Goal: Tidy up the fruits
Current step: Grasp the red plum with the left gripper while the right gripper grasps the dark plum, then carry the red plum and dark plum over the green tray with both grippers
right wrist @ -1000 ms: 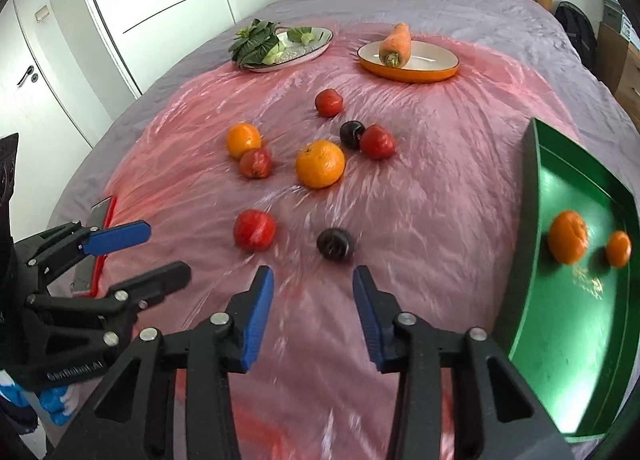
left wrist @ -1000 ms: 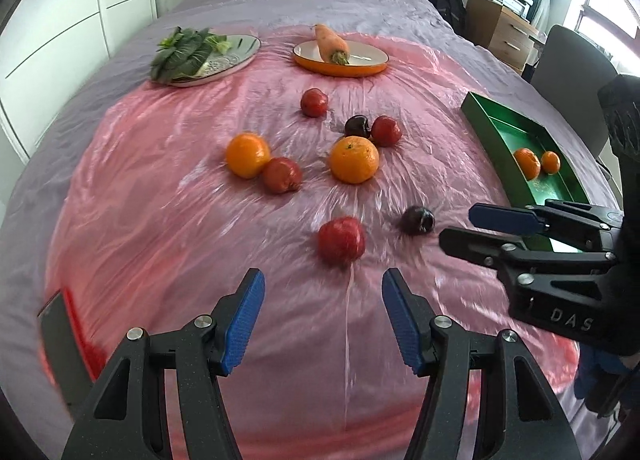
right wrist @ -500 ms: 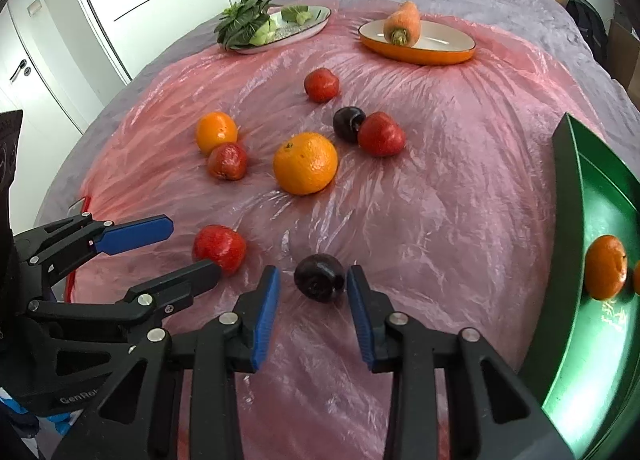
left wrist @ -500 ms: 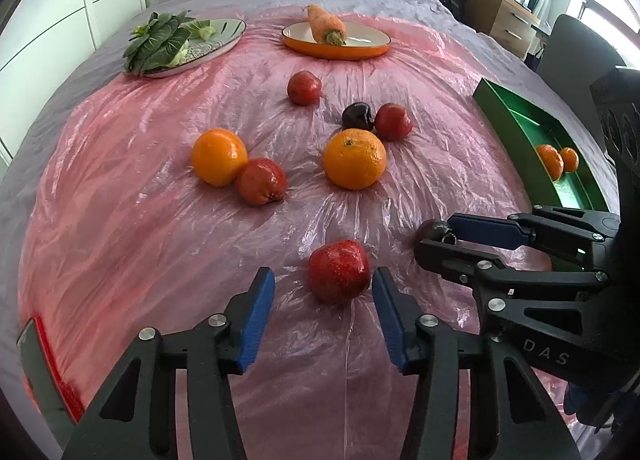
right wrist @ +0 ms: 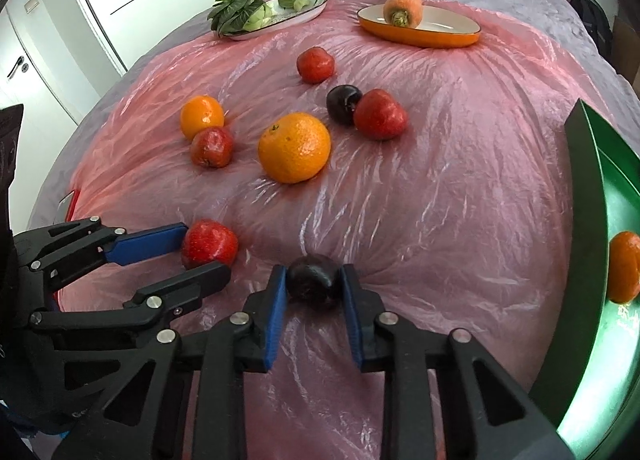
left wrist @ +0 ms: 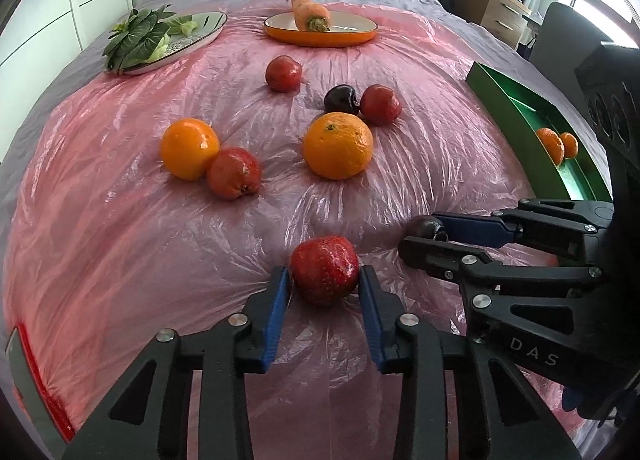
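On the pink plastic sheet [left wrist: 120, 260] spread over the bed, your left tool [left wrist: 323, 284] brackets a red fruit [left wrist: 325, 270], its blue pads closing in and touching the fruit's sides. Just to its right, your right tool [right wrist: 313, 280] is clamped on a dark plum [right wrist: 314, 280], both pads pressed against it, the plum resting on the sheet.

Farther up the sheet lie the rest: a large orange [left wrist: 338, 145] near the middle, a smaller orange [left wrist: 189, 147] touching a red fruit at the left [left wrist: 233, 173], a second dark plum [left wrist: 341, 99] beside another red fruit [left wrist: 380, 104], and one red fruit alone [left wrist: 283, 73] toward the far plates.

A green tray [left wrist: 520, 115] at the right edge of the bed holds two small oranges [left wrist: 556, 143]. At the far end, an orange dish [left wrist: 320, 33] carries a carrot [left wrist: 310, 13], and a pale plate [left wrist: 208, 25] carries leafy greens [left wrist: 136, 37].
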Demonstrator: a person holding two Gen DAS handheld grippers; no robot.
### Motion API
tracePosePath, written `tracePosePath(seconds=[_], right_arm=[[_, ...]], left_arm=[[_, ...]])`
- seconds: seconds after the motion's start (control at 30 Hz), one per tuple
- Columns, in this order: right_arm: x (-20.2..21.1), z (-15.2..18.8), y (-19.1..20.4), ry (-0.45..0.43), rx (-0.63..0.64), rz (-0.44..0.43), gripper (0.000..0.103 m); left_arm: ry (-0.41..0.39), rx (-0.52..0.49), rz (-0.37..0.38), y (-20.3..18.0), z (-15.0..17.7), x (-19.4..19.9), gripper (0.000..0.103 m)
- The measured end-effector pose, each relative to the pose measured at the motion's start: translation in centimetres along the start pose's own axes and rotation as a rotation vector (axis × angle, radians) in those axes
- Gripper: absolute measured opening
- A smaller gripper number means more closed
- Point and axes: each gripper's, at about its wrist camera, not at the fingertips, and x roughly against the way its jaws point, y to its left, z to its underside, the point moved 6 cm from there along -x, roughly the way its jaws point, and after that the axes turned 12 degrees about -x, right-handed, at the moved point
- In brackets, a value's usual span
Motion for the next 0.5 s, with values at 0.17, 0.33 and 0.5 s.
tracePosePath(seconds=[0.17,0.33,0.5], right_arm=[[0.0,-0.1,-0.2,-0.005,-0.006,-0.02,0.017],[0.5,-0.1,-0.3,-0.013,-0.017,-0.035,0.016],[1.3,-0.2,-0.2,-0.026,-0.032,-0.047,0.016]], left_arm=[[-0.018,0.003,0.002,0.0,0.0,0.3,0.029],[-0.033,0.012,0.003,0.0,-0.1,1.0,0.029],[-0.046,0.031,0.004,0.4,-0.3,2.0,0.028]])
